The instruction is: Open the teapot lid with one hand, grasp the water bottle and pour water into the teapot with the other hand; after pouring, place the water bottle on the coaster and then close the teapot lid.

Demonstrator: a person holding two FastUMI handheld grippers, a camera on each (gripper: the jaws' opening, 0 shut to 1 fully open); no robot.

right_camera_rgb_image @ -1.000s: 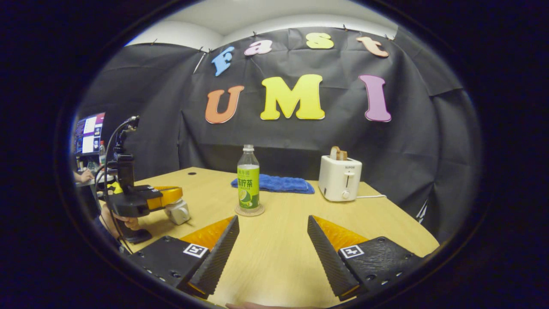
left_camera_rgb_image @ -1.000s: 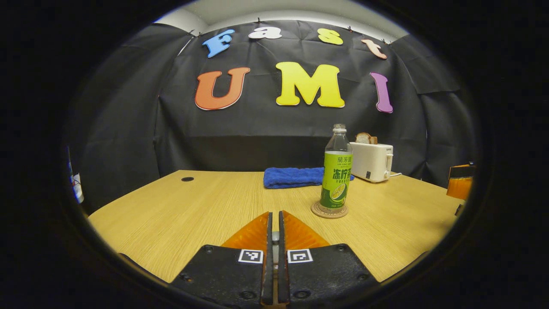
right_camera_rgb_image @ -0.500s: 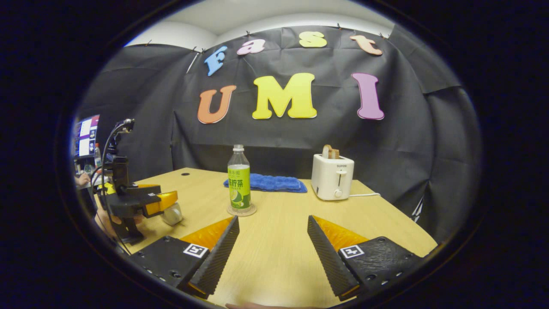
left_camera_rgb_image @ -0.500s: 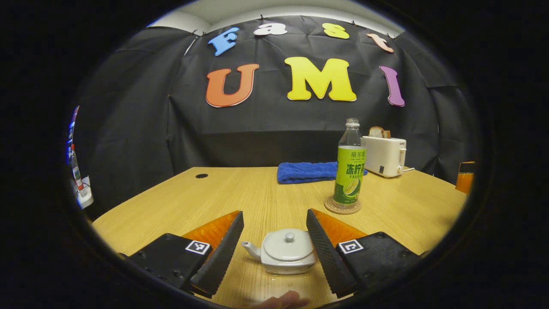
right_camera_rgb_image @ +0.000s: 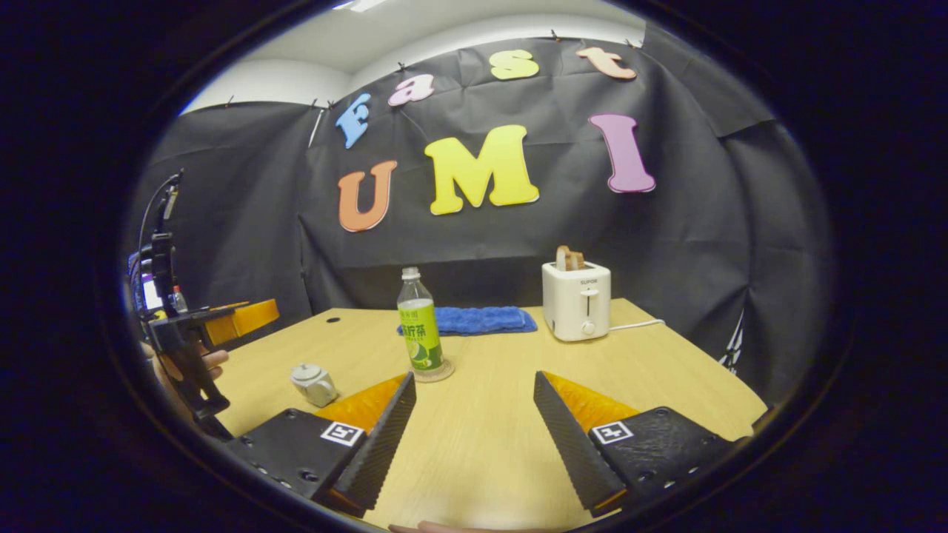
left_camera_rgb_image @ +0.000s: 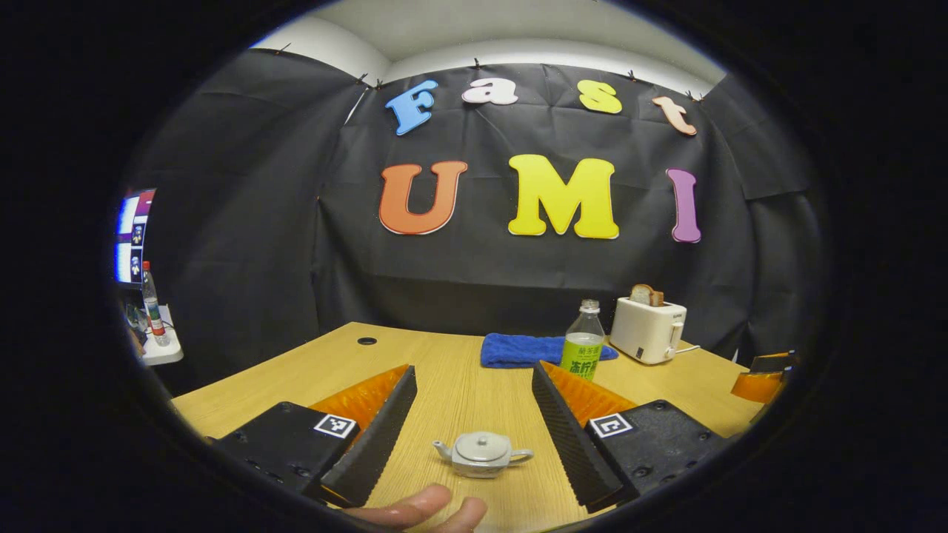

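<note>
Both jaws stand released: left gripper (left_camera_rgb_image: 474,414) frames the lidded small white ceramic teapot (left_camera_rgb_image: 481,453) at bottom centre; right gripper (right_camera_rgb_image: 474,422) faces the green-labelled clear plastic water bottle (right_camera_rgb_image: 420,324), centre-left on its round coaster (right_camera_rgb_image: 433,372), apparently task finished.

1. Water bottle (right_camera_rgb_image: 421,326): green wrap label with large pale characters and a lime picture. We see the print in both views; in the left gripper view (left_camera_rgb_image: 583,348) it is too small to make out.
2. Toaster (right_camera_rgb_image: 576,300): one short dark brand word high on its front, above the lever. The letters are too small for us to vouch for.
3. Right gripper (right_camera_rgb_image: 474,377): a black-and-white square coded tag (right_camera_rgb_image: 341,433) on each finger body; a pattern, no letters.
4. Left gripper (left_camera_rgb_image: 474,370): the same tags, one on each side.
5. Screen (left_camera_rgb_image: 127,237) at far left: lit, nothing legible.
</note>
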